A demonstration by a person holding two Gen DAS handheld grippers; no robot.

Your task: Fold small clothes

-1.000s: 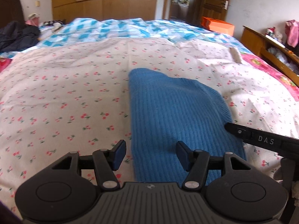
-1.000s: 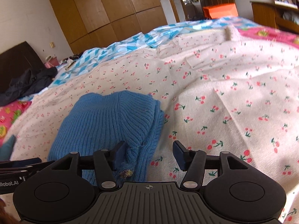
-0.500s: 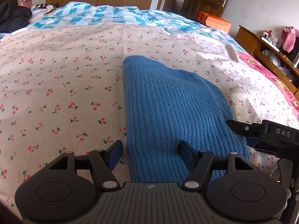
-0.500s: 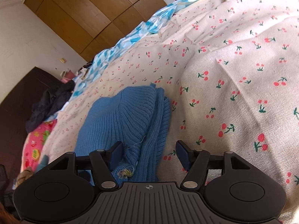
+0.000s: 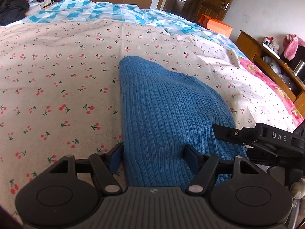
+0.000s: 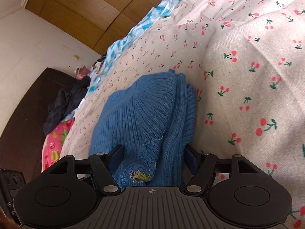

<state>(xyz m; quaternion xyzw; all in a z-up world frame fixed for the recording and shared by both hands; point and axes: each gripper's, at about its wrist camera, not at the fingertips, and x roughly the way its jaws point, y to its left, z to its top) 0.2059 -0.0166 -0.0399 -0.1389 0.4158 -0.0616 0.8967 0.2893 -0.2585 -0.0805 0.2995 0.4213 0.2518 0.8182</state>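
Note:
A blue knitted sweater (image 5: 167, 103) lies folded on the cherry-print sheet (image 5: 57, 76). My left gripper (image 5: 153, 158) sits low at its near left edge. One pad is just outside the edge and the other rests over the knit. Its jaws are opening and the cloth between them lies slack. In the right wrist view the sweater (image 6: 144, 106) shows stacked layers and a frayed greenish spot. My right gripper (image 6: 154, 157) straddles that bunched near right end, jaws opening, knit filling the gap. One right finger (image 5: 228, 132) shows in the left wrist view.
A blue-and-white diamond quilt (image 5: 106, 13) covers the far side of the bed. Dark clothes (image 6: 63, 105) and a pink cloth (image 6: 55, 147) lie by the dark headboard (image 6: 24, 110). An orange box (image 5: 217, 25) and a wooden shelf (image 5: 266, 61) stand to the right.
Both grippers have sunk closer to the sweater and their jaws have widened. The right gripper has rolled, tilting its view, and now has the knit between both pads.

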